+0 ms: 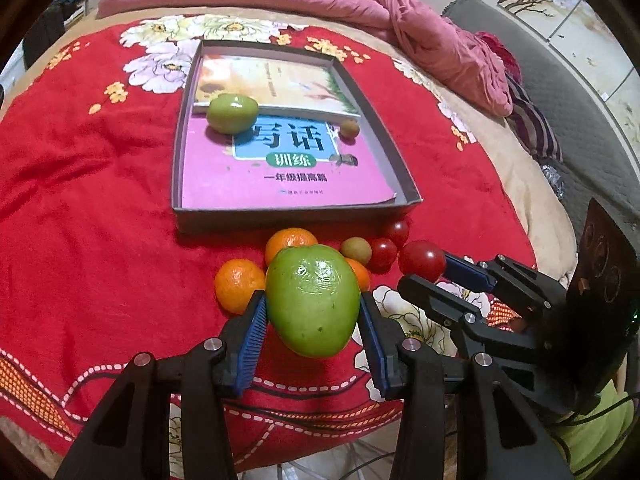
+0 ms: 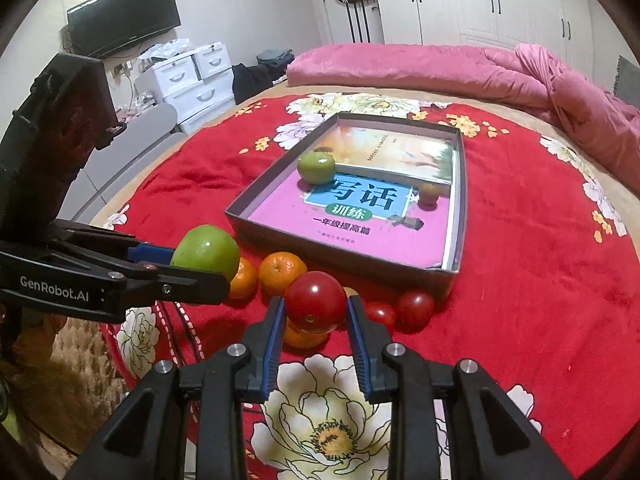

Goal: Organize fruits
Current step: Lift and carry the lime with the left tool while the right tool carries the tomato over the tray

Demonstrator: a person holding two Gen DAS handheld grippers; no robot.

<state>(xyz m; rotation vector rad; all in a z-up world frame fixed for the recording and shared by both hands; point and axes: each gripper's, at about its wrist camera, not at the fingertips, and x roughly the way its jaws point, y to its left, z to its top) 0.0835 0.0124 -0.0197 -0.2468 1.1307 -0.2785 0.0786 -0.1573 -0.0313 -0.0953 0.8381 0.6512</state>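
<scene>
My left gripper [image 1: 313,312] is shut on a large green fruit [image 1: 312,300], also in the right wrist view [image 2: 206,252]. My right gripper [image 2: 316,308] is shut on a red tomato [image 2: 316,306], seen from the left wrist [image 1: 422,260]. Both are held just above the fruit pile in front of a grey box [image 1: 400,168]. The box holds books, another green fruit [image 1: 232,113] and a small brownish fruit [image 1: 349,128]. On the blanket lie oranges [image 1: 239,286] [image 1: 290,242], a brownish fruit [image 1: 356,250] and small tomatoes [image 1: 383,252] [image 1: 397,230].
A red floral blanket [image 1: 88,184] covers the bed. A pink duvet [image 1: 420,28] lies bunched at the far side. In the right wrist view, white drawers [image 2: 192,80] and a TV [image 2: 124,16] stand beyond the bed's left edge.
</scene>
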